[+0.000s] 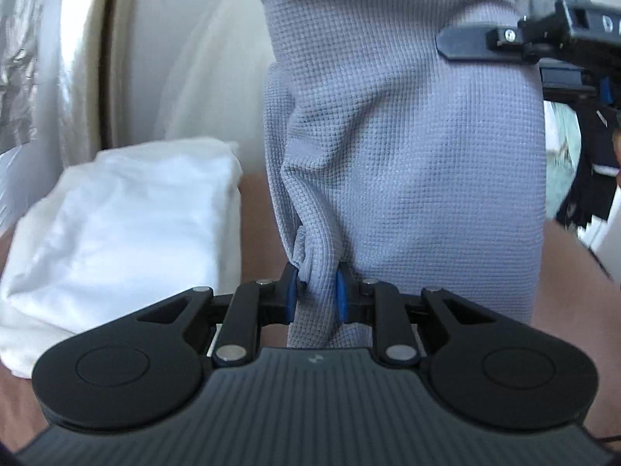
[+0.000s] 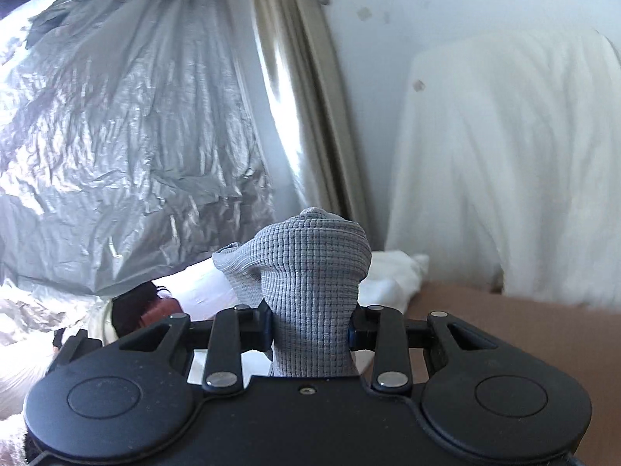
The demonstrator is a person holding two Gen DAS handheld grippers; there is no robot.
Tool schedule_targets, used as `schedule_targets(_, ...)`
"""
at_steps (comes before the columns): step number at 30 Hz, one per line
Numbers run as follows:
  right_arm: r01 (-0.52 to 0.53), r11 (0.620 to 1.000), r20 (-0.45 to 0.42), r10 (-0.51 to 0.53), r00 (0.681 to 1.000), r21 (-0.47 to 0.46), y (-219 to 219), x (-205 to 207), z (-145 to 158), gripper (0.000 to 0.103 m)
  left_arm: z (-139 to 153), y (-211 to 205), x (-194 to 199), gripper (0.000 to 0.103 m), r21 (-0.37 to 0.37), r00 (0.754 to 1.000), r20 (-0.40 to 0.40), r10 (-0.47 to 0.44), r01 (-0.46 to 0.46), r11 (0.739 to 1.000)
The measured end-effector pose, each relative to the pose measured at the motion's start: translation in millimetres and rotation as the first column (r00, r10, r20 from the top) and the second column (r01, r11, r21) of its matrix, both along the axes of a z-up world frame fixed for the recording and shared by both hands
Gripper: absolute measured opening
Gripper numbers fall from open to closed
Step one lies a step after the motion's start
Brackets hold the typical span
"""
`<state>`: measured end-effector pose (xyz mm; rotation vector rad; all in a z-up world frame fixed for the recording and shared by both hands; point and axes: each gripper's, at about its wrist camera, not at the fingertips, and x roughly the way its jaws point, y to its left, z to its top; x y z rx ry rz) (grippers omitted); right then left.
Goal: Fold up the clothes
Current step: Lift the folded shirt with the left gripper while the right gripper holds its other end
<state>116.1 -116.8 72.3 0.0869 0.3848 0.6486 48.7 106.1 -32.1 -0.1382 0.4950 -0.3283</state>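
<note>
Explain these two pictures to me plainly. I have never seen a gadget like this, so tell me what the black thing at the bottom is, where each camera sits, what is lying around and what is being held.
The black shape at the bottom of each picture is a hand-held two-finger clamp; a person carries one in each hand. A wide-angle camera on each clamp looks forward along its fingers.

One picture comes from the left gripper. Its blue pads pinch a bunched edge of a grey waffle-knit cloth, which is stretched out ahead of it. The other clamp reaches in at the upper right of that view.

The other picture comes from the right gripper, shut on another bunched part of the same cloth.

On the brown surface lies a folded white garment. Behind are a white draped sheet, a curtain and crinkled silver plastic.
</note>
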Motion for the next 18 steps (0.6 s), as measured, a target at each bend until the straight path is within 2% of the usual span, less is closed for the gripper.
schedule_targets(4,-0.066,0.997,0.006,0.066,0.998,0.028,13.9,3.9,26.3,0.037,25.9,29.8,-9.4,0.019,-0.015,0.996,0.043,0.083,-0.082,0.997)
schedule_targets(8,-0.157,0.984,-0.013,0.159,0.987,0.087,47.0,27.4,40.5,0.037,41.6,63.9,-1.3,0.019,0.011,0.985,0.035,0.171,-0.171,0.985)
schedule_targets(10,-0.212,0.97,-0.03,0.216,0.976,0.118,67.1,48.5,41.6,0.037,44.9,82.2,12.8,0.019,0.008,0.969,0.019,0.245,-0.246,0.969)
schedule_targets(12,-0.254,0.948,-0.066,0.271,0.96,0.194,88.3,80.6,38.2,0.037,46.9,102.1,37.9,0.019,0.001,0.949,-0.016,0.313,-0.313,0.95)
schedule_targets(14,-0.258,0.933,-0.122,0.295,0.948,0.251,105.3,122.6,17.3,0.037,38.4,124.4,74.6,0.02,0.015,0.928,-0.084,0.362,-0.362,0.932)
schedule_targets(17,-0.229,0.925,-0.219,0.302,0.928,0.304,128.0,191.8,-28.7,0.047,3.3,152.0,139.1,0.023,0.044,0.882,-0.228,0.412,-0.414,0.909)
schedule_targets(18,-0.198,0.942,-0.261,0.27,0.927,0.27,133.6,215.7,-55.3,0.06,-19.6,165.8,155.0,0.023,0.016,0.856,-0.3,0.421,-0.437,0.9)
